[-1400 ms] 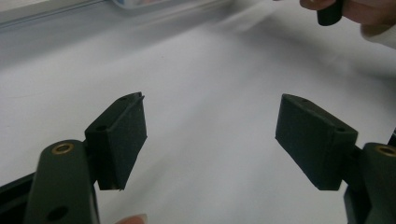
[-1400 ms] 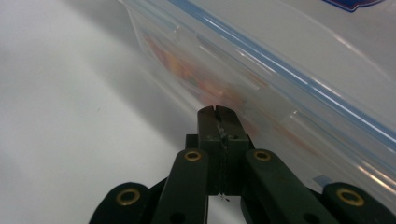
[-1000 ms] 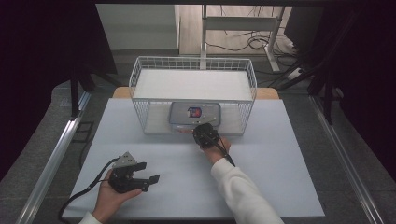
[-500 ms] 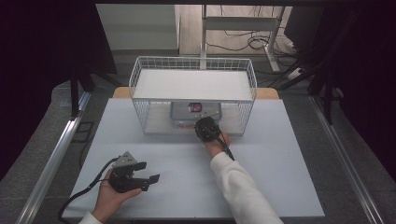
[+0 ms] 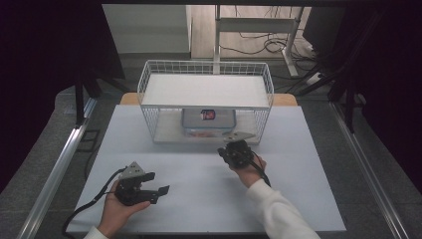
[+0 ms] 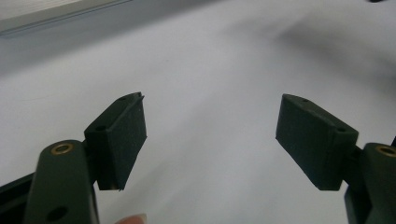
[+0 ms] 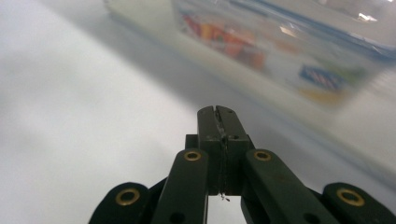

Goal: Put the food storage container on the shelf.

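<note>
The plastic container [image 5: 208,122] sits inside the white wire basket [image 5: 149,107], on its lower level, near the front wall and roughly centred. From the high view you see it through the wire grid and under the basket's upper shelf [image 5: 204,90], so its back part is covered and its outline is broken up by the wires. A red and dark label [image 5: 208,114] shows on top, but the print is too small to read. In the right gripper view the container [image 7: 289,51] is blurred; you can make out orange and red patches and a blue label, nothing finer, and its right end runs off the frame.

Your right gripper [image 5: 234,151] is just in front of the basket, apart from the container, pointing toward it. Its jaws are pressed together with nothing between them, as the right gripper view shows [image 7: 218,112]. From above, the grey plate on top hides the fingertips.

Your left gripper [image 5: 149,188] lies low at the near left of the white table [image 5: 308,149], well apart from the basket. Its jaws stand wide apart and empty [image 6: 210,135], with bare tabletop between the pads [image 6: 125,135]. A fingertip [image 6: 130,218] is cut off at the bottom edge.
</note>
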